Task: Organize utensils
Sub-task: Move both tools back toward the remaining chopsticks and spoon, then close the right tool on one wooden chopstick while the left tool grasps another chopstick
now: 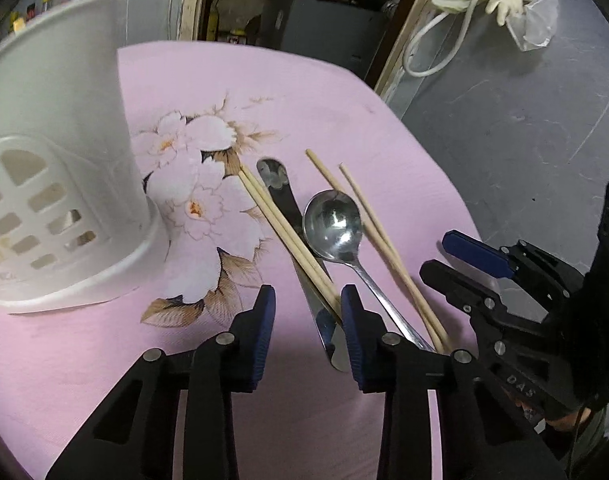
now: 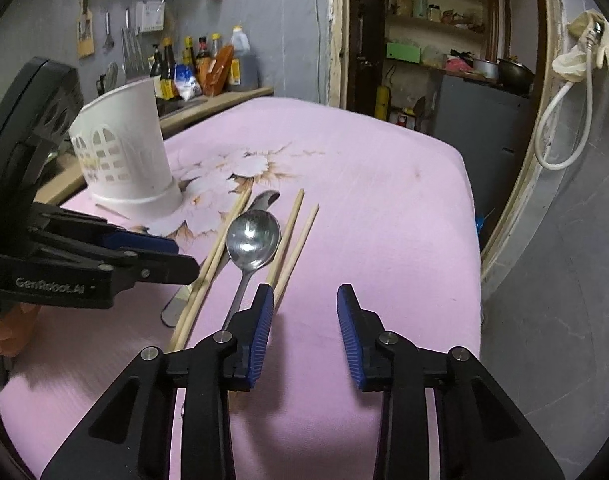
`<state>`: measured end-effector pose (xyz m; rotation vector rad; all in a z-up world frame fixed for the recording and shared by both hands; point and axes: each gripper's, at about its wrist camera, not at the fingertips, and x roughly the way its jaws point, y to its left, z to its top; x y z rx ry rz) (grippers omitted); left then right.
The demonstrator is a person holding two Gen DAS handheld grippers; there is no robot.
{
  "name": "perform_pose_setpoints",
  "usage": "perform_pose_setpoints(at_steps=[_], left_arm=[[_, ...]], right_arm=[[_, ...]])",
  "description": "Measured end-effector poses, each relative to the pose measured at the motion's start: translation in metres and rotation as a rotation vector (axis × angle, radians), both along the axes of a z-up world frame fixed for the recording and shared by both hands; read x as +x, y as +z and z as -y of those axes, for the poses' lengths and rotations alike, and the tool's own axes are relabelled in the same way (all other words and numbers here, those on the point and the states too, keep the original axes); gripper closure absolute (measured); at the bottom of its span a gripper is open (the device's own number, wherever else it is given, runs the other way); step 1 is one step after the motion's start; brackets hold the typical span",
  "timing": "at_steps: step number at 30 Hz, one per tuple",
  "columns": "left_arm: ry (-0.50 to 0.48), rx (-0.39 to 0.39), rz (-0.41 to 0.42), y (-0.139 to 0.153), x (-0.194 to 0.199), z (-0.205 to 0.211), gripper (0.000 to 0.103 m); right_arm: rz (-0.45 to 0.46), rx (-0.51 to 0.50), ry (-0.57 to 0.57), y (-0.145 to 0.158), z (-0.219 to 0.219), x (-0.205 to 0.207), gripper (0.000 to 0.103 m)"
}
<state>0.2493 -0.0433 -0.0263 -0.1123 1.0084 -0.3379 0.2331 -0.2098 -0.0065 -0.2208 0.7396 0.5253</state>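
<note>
Two pairs of chopsticks, a spoon (image 1: 333, 224) and a flat steel utensil (image 1: 292, 216) lie heaped on the pink cloth (image 1: 324, 92) just ahead of my left gripper (image 1: 308, 334), whose fingers stand apart and empty. The nearer chopsticks (image 1: 282, 226) cross over the flat utensil and run right up to its right finger. My right gripper (image 2: 304, 334) is likewise spread wide, holding nothing, with the other chopsticks (image 2: 294, 236) passing under its left finger. The white holder (image 2: 124, 148) stands ahead and to the left of both. My worry: closing on this pile could catch two pieces at once, or nudge a chopstick so it rolls off the cloth's edge.
</note>
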Motion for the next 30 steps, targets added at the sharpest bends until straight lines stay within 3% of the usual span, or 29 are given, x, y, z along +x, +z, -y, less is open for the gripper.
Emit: perform_pose_setpoints(at_steps=[15,18,30], left_arm=[[0.04,0.041,0.011,0.001,0.012,0.0,0.081],[0.037,0.047,0.011,0.0,0.017,0.006,0.086],[0.042,0.038,-0.006,-0.004,0.015,0.0,0.089]], right_arm=[[-0.014,-0.041,0.03,-0.006,-0.006,0.006,0.072],[-0.014,-0.052,0.038,-0.006,-0.009,0.009,0.072],[0.009,-0.172,0.075,-0.009,-0.033,0.02,0.072]])
